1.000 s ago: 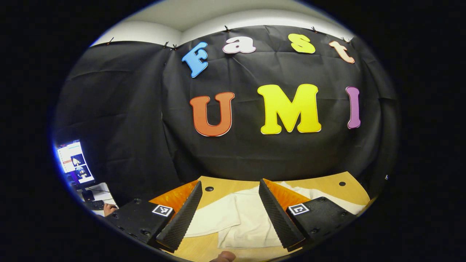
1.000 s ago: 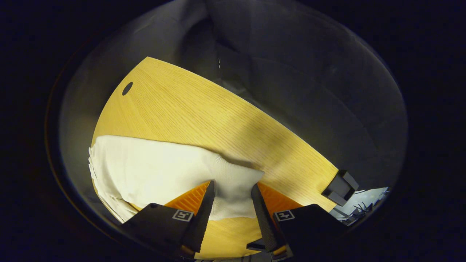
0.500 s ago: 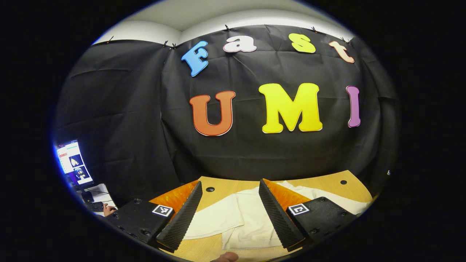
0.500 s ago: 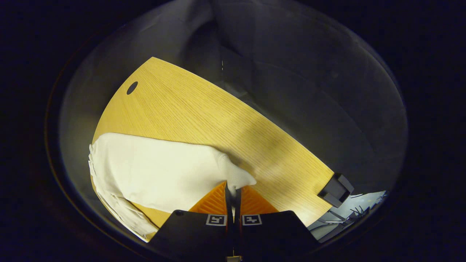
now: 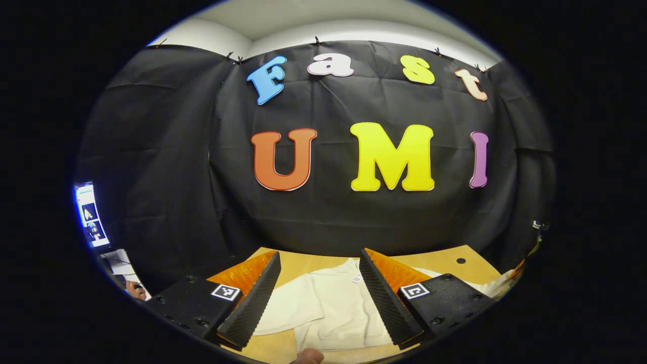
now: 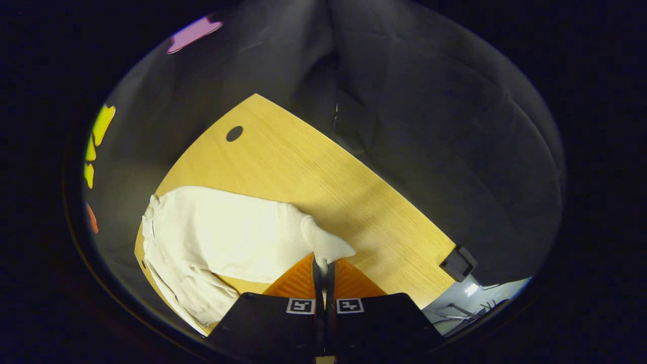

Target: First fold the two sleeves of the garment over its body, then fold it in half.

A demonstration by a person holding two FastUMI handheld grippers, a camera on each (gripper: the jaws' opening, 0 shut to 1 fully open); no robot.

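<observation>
A cream long-sleeved garment (image 5: 328, 313) lies on the wooden table (image 5: 303, 263), with one sleeve folded across its body in the left gripper view. My left gripper (image 5: 319, 290) hovers above it, open, nothing between its fingers. In the right gripper view the other sleeve (image 6: 227, 232) stretches leftward from its ribbed cuff (image 6: 326, 245). My right gripper (image 6: 323, 263) is shut on that cuff and holds it raised off the table (image 6: 303, 162).
A monitor (image 5: 91, 215) glows at the far left beyond the table, with a person's hand (image 5: 134, 289) below it. A fingertip (image 5: 308, 357) shows at the bottom edge. A dark clamp (image 6: 457, 263) sits on the table's right edge. Cable holes (image 6: 234, 133) mark the tabletop.
My right gripper closed on the sleeve cuff and has lifted it, pulling the sleeve up and inward. My left gripper stayed open and shifted slightly over the garment.
</observation>
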